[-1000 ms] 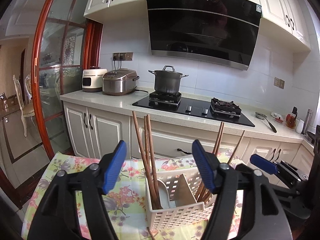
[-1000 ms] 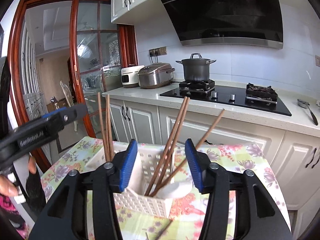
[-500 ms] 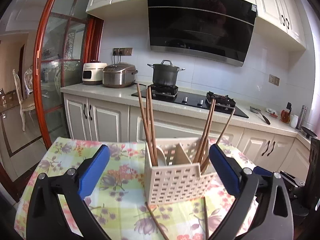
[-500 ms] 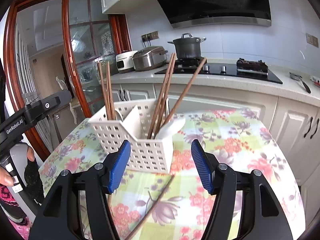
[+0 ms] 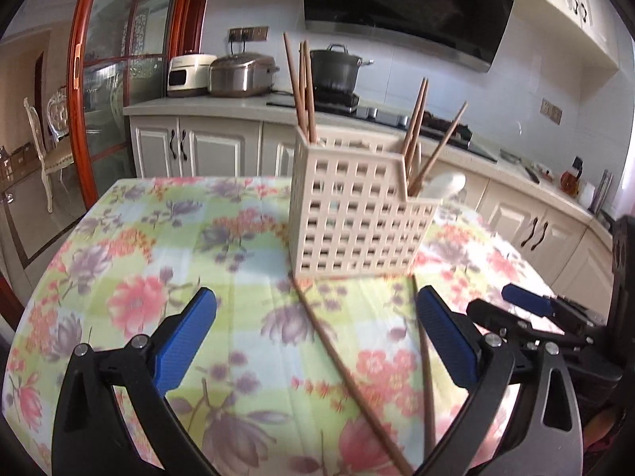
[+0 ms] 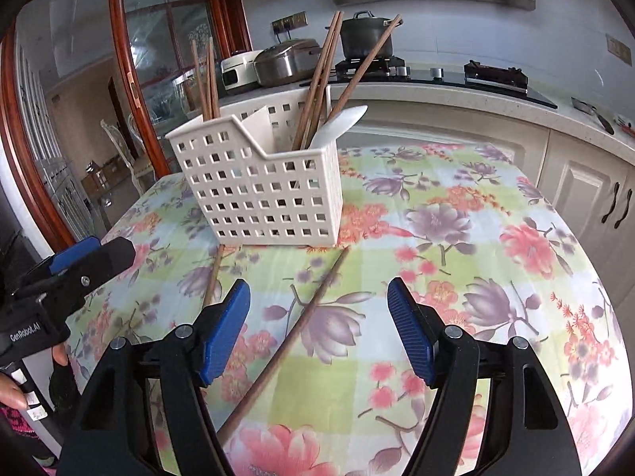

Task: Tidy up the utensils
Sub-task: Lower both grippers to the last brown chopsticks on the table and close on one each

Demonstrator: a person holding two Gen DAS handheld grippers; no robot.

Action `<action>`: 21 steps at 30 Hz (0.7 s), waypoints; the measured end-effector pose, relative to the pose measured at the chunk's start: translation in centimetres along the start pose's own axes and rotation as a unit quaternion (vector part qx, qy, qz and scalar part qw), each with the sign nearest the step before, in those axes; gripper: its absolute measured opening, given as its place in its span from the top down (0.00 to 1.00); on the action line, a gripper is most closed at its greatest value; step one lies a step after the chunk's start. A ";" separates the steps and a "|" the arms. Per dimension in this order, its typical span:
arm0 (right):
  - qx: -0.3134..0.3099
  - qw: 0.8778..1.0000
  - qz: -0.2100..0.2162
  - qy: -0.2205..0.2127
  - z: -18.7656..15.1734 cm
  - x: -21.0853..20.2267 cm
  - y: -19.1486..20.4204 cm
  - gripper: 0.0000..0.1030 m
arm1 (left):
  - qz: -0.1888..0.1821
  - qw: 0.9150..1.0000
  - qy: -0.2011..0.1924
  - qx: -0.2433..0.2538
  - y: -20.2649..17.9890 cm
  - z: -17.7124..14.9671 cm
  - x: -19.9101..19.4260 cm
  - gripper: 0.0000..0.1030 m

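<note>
1. The left gripper [image 5: 315,327] stands with its jaws as wide as they go, and nothing is held — the blue pads are clear of everything on the table.
2. Between and below the left jaws, two loose chopsticks lie flat on the floral tablecloth [image 5: 158,261]. The longer chopstick [image 5: 349,377] runs diagonally through the gap; the second chopstick [image 5: 424,361] lies just inside the right-hand pad, nearly straight ahead-to-back.
3. Ahead of the left jaws, beyond the far ends of both sticks, stands the white perforated utensil holder [image 5: 357,214], upright on the cloth.
4. The right gripper [image 6: 317,329] has its jaws well apart and they have just been opening further; they grip nothing.
5. In the right wrist view one chopstick [image 6: 293,341] lies slanted in the gap between the jaws, nearer the left-hand pad, with no pad on it. The other stick [image 6: 212,277] lies just outside that pad.
6. The holder [image 6: 262,186] sits ahead of the right jaws, slightly to their left — brown chopsticks stand in both its compartments, and a white spoon [image 6: 341,123] leans out of the nearer, right-hand one.
</note>
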State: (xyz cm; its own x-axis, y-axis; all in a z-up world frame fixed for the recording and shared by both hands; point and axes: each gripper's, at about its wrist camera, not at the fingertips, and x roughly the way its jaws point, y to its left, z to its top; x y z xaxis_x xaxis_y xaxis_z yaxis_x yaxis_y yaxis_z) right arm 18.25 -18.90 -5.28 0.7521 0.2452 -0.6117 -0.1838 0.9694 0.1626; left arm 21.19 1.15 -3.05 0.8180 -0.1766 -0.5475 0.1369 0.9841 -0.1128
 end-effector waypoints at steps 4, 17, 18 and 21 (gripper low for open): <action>-0.007 1.000 -0.004 0.015 -0.7 0.5 0.7 0.34 | 0.017 1.000 0.022 0.011 0.2 -1.6 0.4 0.05; -0.009 0.997 -0.044 0.067 -1.5 3.0 0.9 0.34 | 0.051 0.997 0.062 -0.007 2.4 -3.8 1.5 0.05; -0.008 0.996 -0.046 0.070 -1.5 3.2 0.8 0.34 | 0.055 0.996 0.065 -0.008 2.5 -3.8 1.6 0.05; -0.003 0.996 -0.050 0.079 -1.6 3.7 0.6 0.34 | 0.060 0.996 0.070 -0.013 2.9 -3.9 1.8 0.05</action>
State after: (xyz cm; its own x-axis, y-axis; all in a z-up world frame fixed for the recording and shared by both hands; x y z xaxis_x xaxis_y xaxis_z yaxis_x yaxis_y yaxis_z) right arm 19.91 -17.42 -8.66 0.6579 0.1458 -0.7389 -0.1170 0.9890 0.0910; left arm 20.87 3.61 -7.64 0.7420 -0.0600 -0.6678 0.0268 0.9979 -0.0598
